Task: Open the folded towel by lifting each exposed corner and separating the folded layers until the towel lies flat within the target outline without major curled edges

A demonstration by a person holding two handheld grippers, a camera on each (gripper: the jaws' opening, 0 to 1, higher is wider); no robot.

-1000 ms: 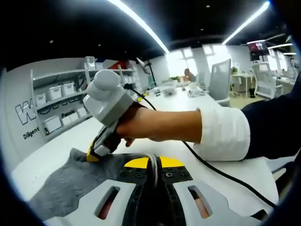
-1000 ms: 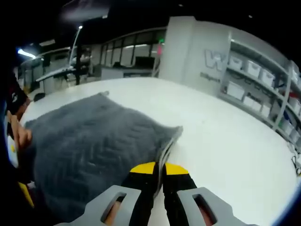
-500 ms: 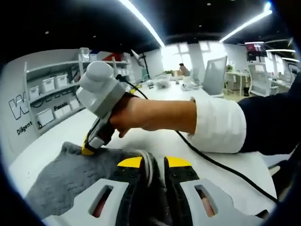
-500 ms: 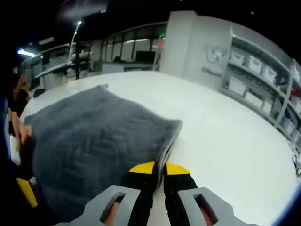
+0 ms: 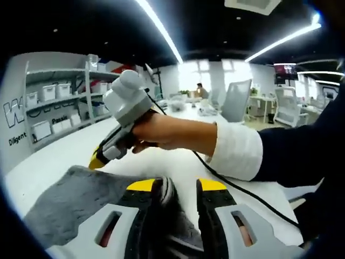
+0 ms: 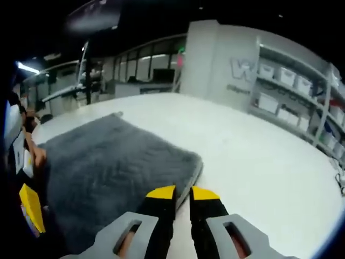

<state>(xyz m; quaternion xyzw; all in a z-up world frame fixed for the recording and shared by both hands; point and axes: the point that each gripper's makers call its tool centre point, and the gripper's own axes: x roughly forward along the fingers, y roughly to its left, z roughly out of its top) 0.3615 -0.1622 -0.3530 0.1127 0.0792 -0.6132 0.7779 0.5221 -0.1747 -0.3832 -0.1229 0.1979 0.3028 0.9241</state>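
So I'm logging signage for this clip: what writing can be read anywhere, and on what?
"W": start of large lettering on the grey wall beside the shelves, cut off by them.
"Diligent": small wall lettering in the left gripper view.
A small line under the big letter in the right gripper view: too blurred to read.

Grey towel [image 6: 116, 167] (textured) on tabletop

In the right gripper view the towel [image 6: 113, 178] runs off the picture at 7 o'clock, its near edge behind the right tongs [image 6: 176, 193]. In the left gripper view a fold of it sinks between the left tongs [image 5: 178, 186], its grip unclear. Wall lettering [image 5: 13, 110] at 9 o'clock is cut off.
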